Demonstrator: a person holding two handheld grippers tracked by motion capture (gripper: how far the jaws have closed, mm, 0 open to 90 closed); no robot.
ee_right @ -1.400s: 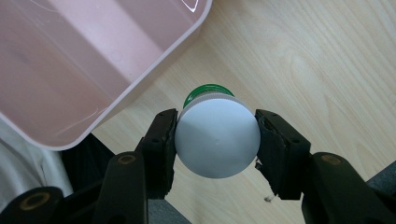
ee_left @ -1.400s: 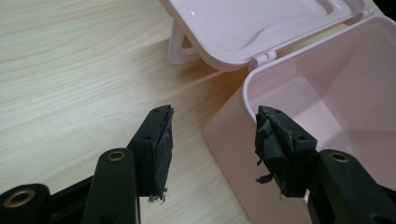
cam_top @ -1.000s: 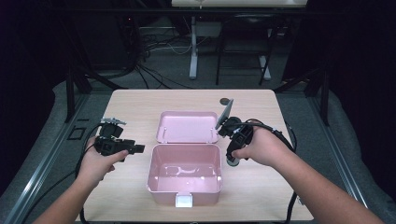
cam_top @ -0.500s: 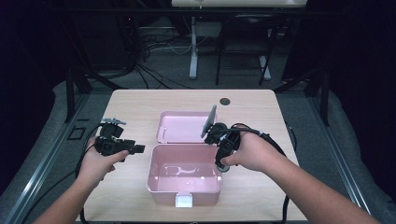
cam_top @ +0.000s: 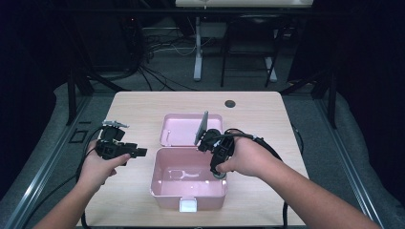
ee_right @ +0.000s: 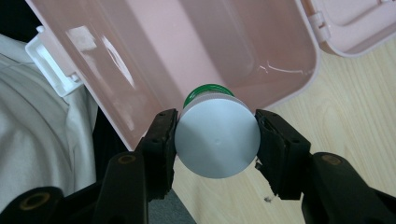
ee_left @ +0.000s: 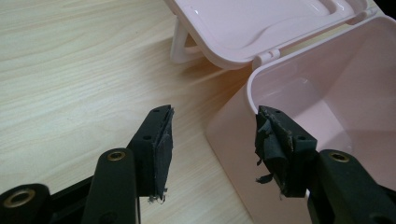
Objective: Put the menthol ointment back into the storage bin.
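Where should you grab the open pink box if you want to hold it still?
Grip the pink box by its thin top rim on the wall nearest the left gripper, coming from that side with one jaw inside and one outside. The rim is narrow and the box stands open and upright, so open jaws can straddle the wall. The right gripper holds a silver can over the far side.

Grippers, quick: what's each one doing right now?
Left gripper: open, empty, beside the pink box.
Right gripper: shut on the silver can.

High view looks down from above the table; both gripper views sit close, sharing the pink box.
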